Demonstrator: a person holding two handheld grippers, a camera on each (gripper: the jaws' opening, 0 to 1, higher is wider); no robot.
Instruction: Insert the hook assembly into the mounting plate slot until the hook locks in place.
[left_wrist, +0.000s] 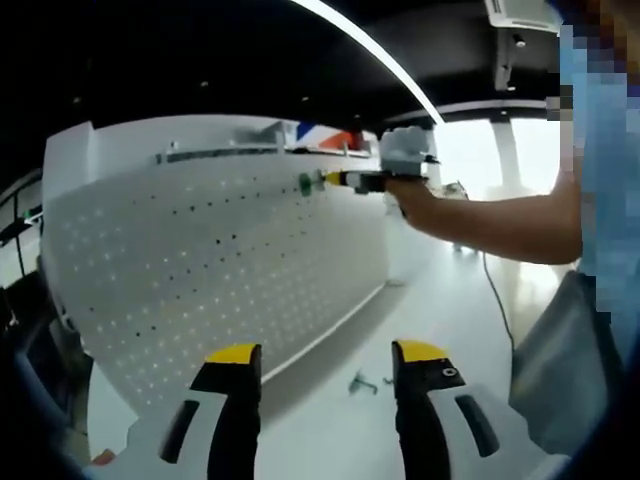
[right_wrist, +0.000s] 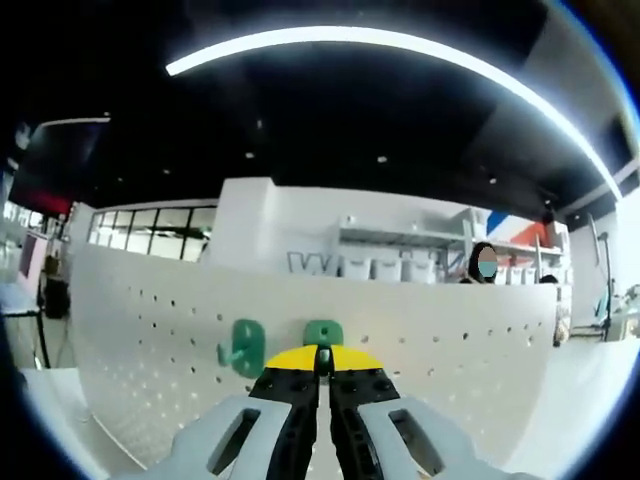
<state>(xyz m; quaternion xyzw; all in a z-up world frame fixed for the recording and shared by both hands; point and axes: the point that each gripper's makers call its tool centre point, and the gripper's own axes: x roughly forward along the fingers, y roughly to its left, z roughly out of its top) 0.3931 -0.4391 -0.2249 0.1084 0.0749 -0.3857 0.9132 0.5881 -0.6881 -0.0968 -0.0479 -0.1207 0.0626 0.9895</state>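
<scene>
green hook (right_wrist: 323, 333) half hidden behind closed right tool (right_wrist: 322, 362) tips

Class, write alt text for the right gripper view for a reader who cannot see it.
The right hand-held gripper, shut on a green hook, holds it against a white pegboard. A second green hook already sits on the board just to its left in this view. Shelves and a seated person show behind.

Open-plan lab or showroom, white pegboard (left_wrist: 210, 270), black ceiling, strip light (right_wrist: 380, 45), display shelves (right_wrist: 400, 250)
</scene>
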